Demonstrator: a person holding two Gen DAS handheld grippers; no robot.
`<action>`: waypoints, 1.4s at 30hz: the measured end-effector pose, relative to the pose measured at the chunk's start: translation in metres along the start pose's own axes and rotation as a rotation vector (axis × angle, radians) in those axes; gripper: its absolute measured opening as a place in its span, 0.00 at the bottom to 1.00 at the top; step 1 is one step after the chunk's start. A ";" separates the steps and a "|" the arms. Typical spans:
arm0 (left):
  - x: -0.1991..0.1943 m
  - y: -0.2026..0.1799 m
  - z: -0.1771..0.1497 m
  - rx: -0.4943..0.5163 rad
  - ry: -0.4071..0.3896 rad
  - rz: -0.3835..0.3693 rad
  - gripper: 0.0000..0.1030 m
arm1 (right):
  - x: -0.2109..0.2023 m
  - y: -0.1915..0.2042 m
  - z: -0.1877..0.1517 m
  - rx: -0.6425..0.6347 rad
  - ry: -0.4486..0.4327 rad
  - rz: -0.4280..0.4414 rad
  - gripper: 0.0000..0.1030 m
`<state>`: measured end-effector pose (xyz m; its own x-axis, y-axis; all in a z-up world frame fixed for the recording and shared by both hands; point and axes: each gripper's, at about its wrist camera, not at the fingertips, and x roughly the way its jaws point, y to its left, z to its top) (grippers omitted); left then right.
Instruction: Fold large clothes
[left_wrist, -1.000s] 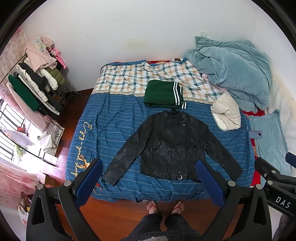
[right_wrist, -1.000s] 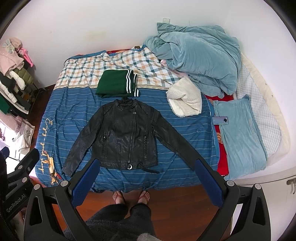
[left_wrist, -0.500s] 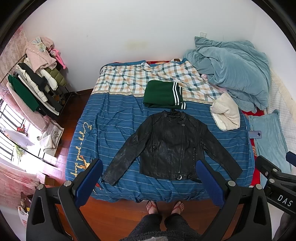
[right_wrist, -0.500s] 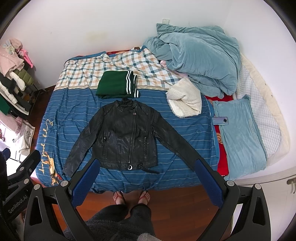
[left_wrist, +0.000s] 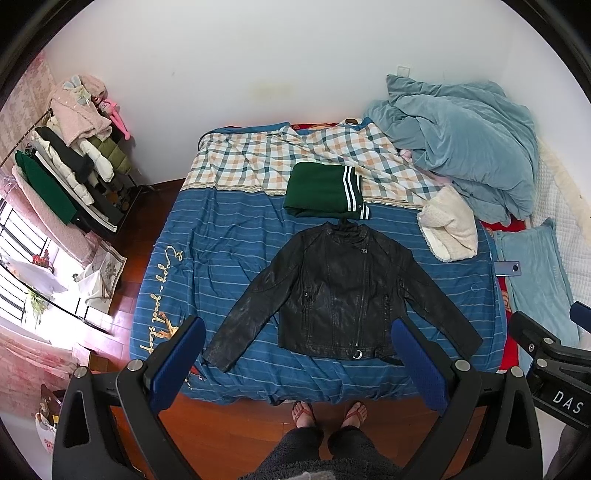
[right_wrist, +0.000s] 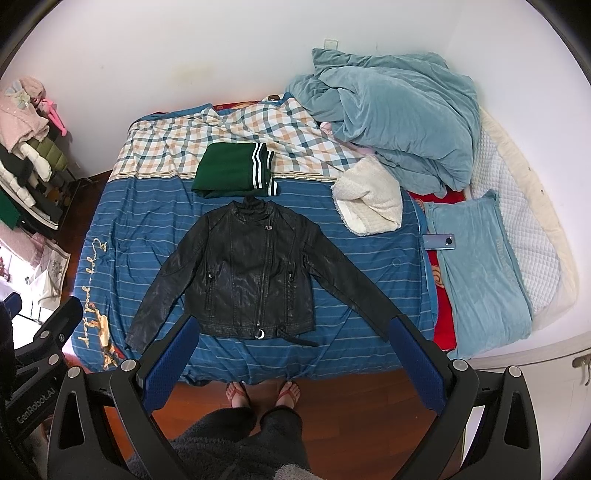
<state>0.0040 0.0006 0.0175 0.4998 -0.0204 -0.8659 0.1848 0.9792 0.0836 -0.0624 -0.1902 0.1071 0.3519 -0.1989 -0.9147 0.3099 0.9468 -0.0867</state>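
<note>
A black leather jacket (left_wrist: 340, 291) lies flat, front up and zipped, on the blue striped bed cover (left_wrist: 221, 251), both sleeves spread out and down. It also shows in the right wrist view (right_wrist: 255, 273). My left gripper (left_wrist: 295, 354) is open and empty, held high above the bed's near edge. My right gripper (right_wrist: 291, 354) is open and empty, likewise high above the jacket's hem. A folded green garment with white stripes (left_wrist: 325, 190) lies just beyond the collar.
A heap of teal blankets (right_wrist: 399, 110), a cream fleece item (right_wrist: 369, 199), a teal pillow (right_wrist: 480, 266) and a phone (right_wrist: 439, 242) lie on the bed's right. A clothes rack (left_wrist: 62, 162) stands left. The person's feet (left_wrist: 328, 410) are at the bed's near edge.
Both views have shifted very slightly; the jacket and other things have not moved. Both grippers stay open.
</note>
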 end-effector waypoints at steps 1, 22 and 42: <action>-0.002 -0.002 0.002 0.000 0.001 -0.001 1.00 | 0.000 0.000 0.000 0.001 -0.001 -0.001 1.00; 0.030 -0.006 0.027 0.011 -0.053 0.034 1.00 | 0.011 0.003 0.017 0.058 0.005 0.020 1.00; 0.356 -0.063 0.037 0.106 0.146 0.300 1.00 | 0.416 -0.256 -0.160 1.175 0.200 0.130 0.65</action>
<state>0.2020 -0.0758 -0.2776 0.4203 0.3015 -0.8558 0.1392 0.9106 0.3892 -0.1367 -0.4750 -0.3140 0.3289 0.0223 -0.9441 0.9358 0.1264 0.3290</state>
